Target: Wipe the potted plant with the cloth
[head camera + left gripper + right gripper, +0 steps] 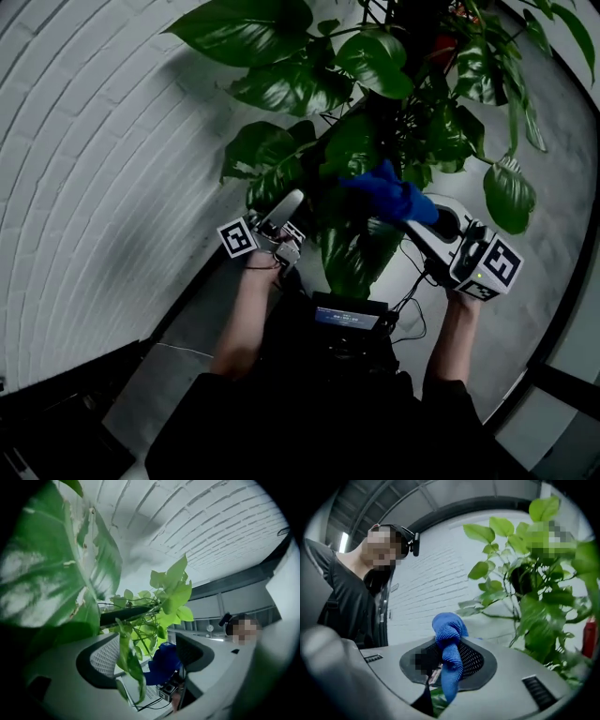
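Over at the left, past the white brick wall (pixel 103 150), the left gripper (pixel 292 202) was up among the lower leaves of the potted plant (pixel 375 61), and its jaws stood wide apart! A narrow drooping leaf (pixel 127 660) hung between them, closer to one pad than the other, with nothing clamped. Moving across, the blue cloth (pixel 389 194) sat bunched among the foliage at the plant's middle, above a big dark leaf (pixel 352 253). On the right, the right gripper (pixel 424 212) had it: jaws pinched tight on that cloth, a fold bulging above them and a tail hanging below.
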`<state>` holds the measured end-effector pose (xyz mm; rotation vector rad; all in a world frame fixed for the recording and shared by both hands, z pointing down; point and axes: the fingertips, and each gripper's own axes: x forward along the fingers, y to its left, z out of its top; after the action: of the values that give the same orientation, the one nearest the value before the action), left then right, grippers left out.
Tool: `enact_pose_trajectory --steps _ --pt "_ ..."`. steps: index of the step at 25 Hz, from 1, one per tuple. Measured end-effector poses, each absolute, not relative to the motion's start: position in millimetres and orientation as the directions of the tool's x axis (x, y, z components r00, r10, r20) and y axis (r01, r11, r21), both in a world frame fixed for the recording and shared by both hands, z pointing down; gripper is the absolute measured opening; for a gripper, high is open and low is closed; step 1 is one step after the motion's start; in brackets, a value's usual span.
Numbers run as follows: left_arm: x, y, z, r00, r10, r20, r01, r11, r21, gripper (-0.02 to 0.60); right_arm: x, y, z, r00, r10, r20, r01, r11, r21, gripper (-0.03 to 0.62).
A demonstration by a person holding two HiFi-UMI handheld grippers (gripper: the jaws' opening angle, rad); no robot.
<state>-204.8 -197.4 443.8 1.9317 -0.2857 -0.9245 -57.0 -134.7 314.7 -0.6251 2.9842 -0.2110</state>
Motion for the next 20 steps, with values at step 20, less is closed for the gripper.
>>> enact_pose_trajectory --steps 20 --pt "-173 -281 439 0.537 -0.535 -0.652 0.494 -0.427 0.757 0.38 -79 -337 411 -0.593 -0.734 0.331 -0.77 0.637 0.034 0.098"
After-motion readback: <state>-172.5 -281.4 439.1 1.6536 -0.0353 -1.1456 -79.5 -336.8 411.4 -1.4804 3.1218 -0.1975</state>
